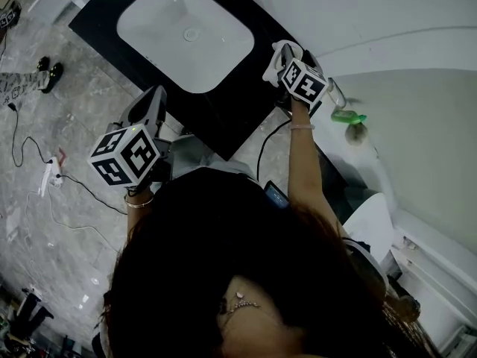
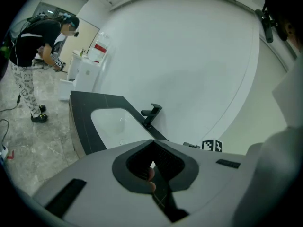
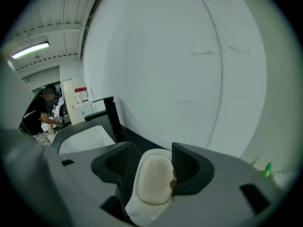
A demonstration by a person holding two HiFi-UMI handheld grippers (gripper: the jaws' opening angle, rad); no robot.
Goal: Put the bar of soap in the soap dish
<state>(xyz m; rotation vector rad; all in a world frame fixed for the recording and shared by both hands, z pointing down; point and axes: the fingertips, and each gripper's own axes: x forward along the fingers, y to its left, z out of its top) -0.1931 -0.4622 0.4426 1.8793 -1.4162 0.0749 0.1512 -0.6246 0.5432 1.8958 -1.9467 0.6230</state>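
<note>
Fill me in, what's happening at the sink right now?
A person holds a gripper in each hand at the black counter with the white sink. The right gripper has the bar of soap between its wide jaws; one pad touches it, a gap shows at the other, so it doesn't look clamped. The left gripper is shut and empty.

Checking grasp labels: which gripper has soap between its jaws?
The right gripper: the soap sits between its spread jaws. The left gripper has its jaws together, nothing between.
</note>
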